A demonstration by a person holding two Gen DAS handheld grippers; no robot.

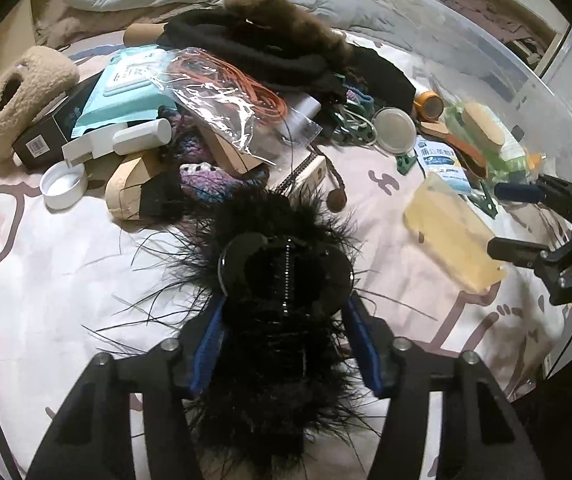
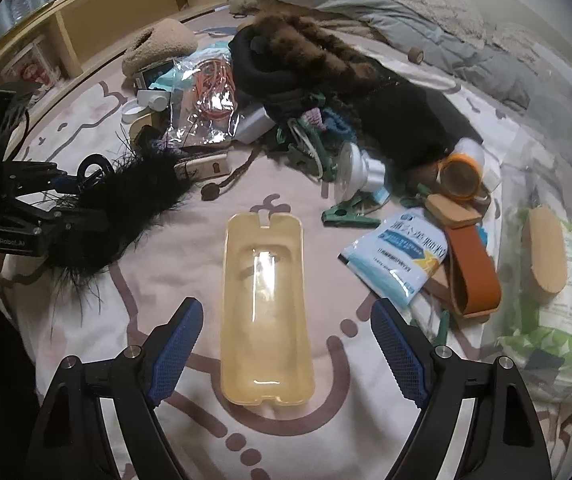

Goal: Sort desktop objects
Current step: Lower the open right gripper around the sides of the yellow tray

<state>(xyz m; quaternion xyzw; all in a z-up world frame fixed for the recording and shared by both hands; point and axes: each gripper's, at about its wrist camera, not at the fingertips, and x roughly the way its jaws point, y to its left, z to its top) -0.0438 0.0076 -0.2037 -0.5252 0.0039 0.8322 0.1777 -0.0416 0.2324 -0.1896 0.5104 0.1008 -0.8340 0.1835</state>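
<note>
Left wrist view: the left gripper is gripping a feathery black hair claw, its blue pads pressing both sides, just in front of the pile. Only fluff may be caught, so the claw could be slipping out.

Right wrist view: the right gripper is standing wide over the yellow tray, touching nothing. Beside the tray, the claw's long feathers could be snagging the clutter.
</note>
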